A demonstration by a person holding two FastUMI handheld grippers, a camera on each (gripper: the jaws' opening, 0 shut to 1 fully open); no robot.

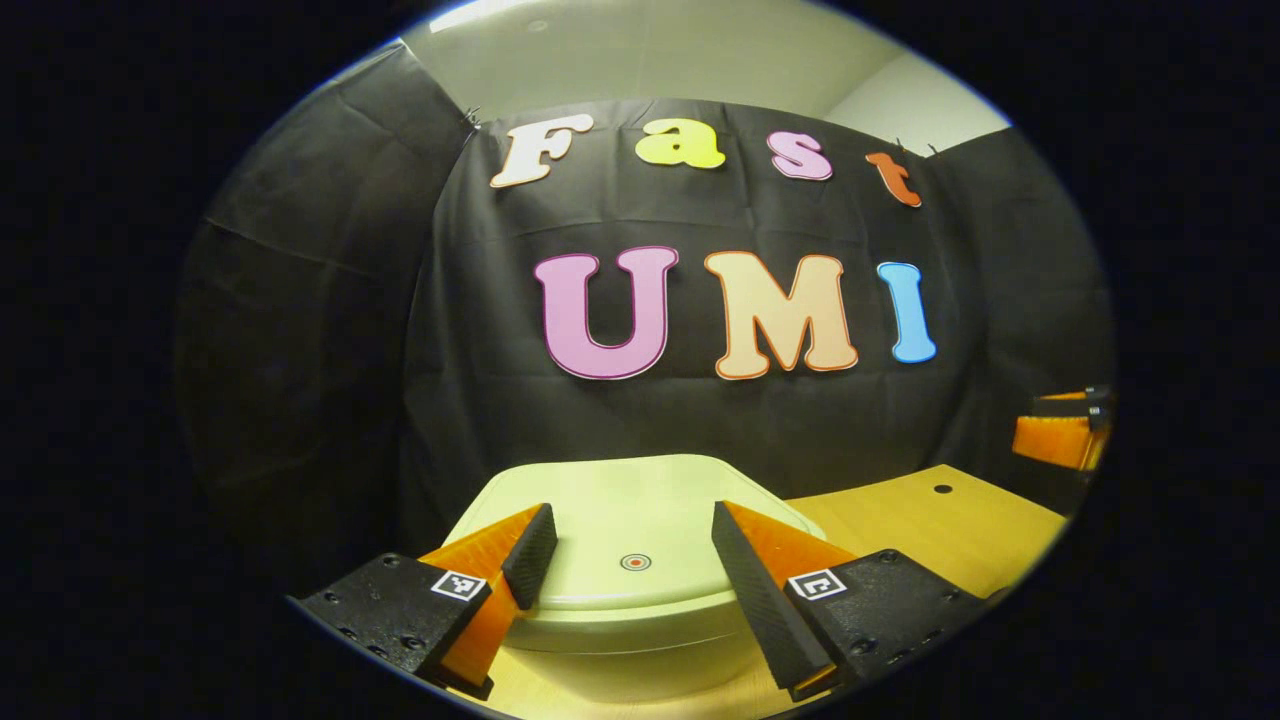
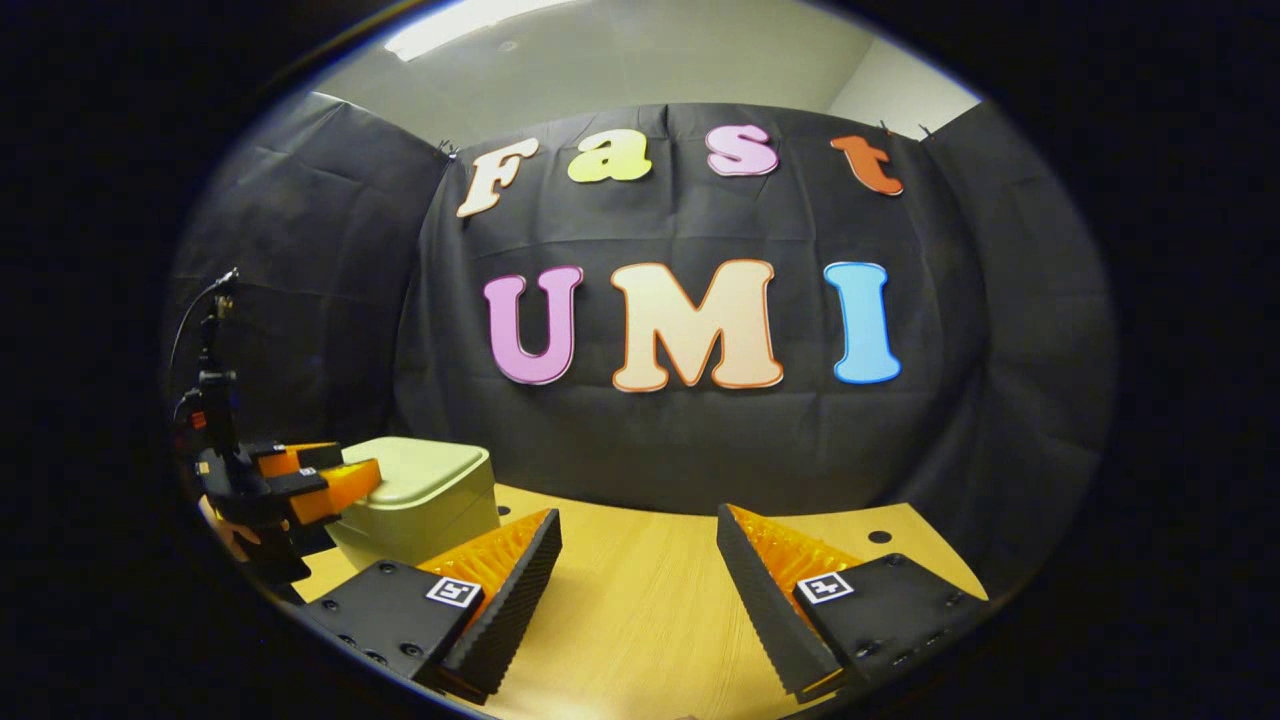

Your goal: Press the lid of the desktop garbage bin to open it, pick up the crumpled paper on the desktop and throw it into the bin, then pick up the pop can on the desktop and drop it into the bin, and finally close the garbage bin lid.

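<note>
A: The left gripper hung with its fingers spread wide apart, nothing between them, poised just above the pale green, rounded plastic garbage bin. The small red ring-shaped button mark on the bin's closed lid sat squarely between the fingertips.

B: And the right gripper?

A: Also wide open and empty, hovering over bare light wooden desktop, well to the right of the bin. From its view the bin stood at the far left of the desk, with the left gripper right at its near edge.

B: How would that lid handle?

A: My guess: stiff, smooth plastic on a spring catch, so a firm downward press on the ring mark with one fingertip should do it. The bin looked light, so too hard a push off-centre might slide or tip it.

B: Paper and can?

A: I couldn't spot either here.
</note>
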